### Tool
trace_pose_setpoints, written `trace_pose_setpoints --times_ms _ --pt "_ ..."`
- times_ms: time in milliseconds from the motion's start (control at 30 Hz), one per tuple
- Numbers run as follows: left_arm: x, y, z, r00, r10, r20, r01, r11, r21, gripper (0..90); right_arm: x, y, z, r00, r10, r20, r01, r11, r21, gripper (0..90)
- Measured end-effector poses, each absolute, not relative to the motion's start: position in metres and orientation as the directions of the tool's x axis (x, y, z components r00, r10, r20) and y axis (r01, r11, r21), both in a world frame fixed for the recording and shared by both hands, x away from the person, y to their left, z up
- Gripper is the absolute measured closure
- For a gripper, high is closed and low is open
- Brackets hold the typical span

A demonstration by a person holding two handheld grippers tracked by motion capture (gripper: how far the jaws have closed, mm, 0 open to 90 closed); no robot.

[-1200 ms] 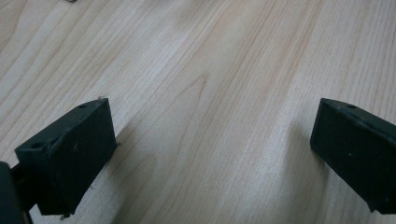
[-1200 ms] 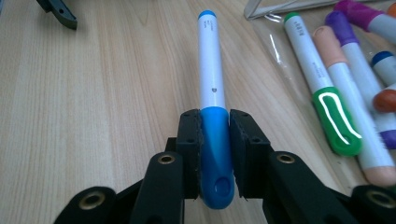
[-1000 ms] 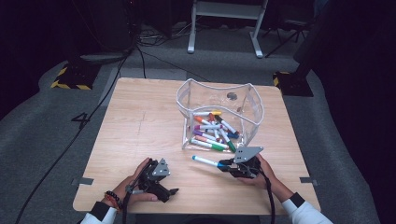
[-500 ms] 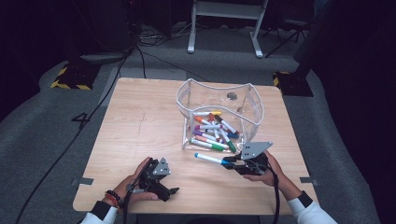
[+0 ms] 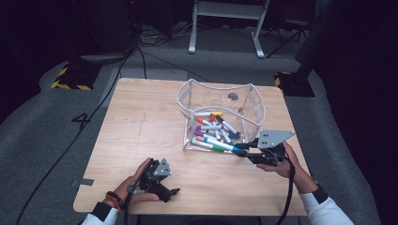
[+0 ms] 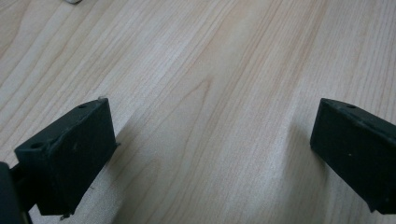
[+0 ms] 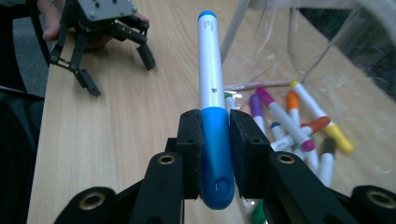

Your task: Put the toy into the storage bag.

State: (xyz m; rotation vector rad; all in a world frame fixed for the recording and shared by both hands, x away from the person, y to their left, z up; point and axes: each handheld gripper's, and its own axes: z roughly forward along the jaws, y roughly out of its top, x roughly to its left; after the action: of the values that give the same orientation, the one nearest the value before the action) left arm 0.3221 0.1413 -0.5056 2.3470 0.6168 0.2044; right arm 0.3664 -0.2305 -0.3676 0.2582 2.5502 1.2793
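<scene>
My right gripper [image 5: 246, 151] is shut on the blue cap end of a white marker [image 5: 224, 145], held above the table in front of a clear plastic container [image 5: 217, 85]. In the right gripper view the marker [image 7: 210, 70] points away from me, its blue cap clamped between the pads of the right gripper [image 7: 215, 128]. Several coloured markers [image 5: 213, 127] lie inside the container. My left gripper [image 5: 170, 191] rests near the table's front edge. In its own view the left gripper [image 6: 210, 154] is open, its jaws wide apart over bare wood.
The wooden table [image 5: 141, 117] is bare to the left of the container. In the right gripper view the markers [image 7: 289, 116] lie behind the container's clear wall [image 7: 327, 56], and the left gripper [image 7: 116, 60] sits far off at the upper left. Cables and a stand are on the floor beyond the table.
My right gripper has lifted the blue-capped marker off the table and carried it up toward the container's front. The left hand has stayed in place.
</scene>
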Motion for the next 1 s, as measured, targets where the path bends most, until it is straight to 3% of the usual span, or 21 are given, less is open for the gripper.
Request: trace_pose_setpoints --times_ms 533,1000 --pt "0.322 0.141 -0.505 0.874 0.486 -0.019 0.375 -0.648 0.663 0.5 0.39 -0.24 -0.301 -0.906 0.342 -0.25 -0.012 0.568 0.823 75.1" --pt "0.322 0.141 -0.505 0.874 0.485 -0.018 0.374 -0.65 0.662 0.5 0.442 -0.242 -0.288 -0.892 0.39 -0.229 0.043 0.577 0.816 75.1"
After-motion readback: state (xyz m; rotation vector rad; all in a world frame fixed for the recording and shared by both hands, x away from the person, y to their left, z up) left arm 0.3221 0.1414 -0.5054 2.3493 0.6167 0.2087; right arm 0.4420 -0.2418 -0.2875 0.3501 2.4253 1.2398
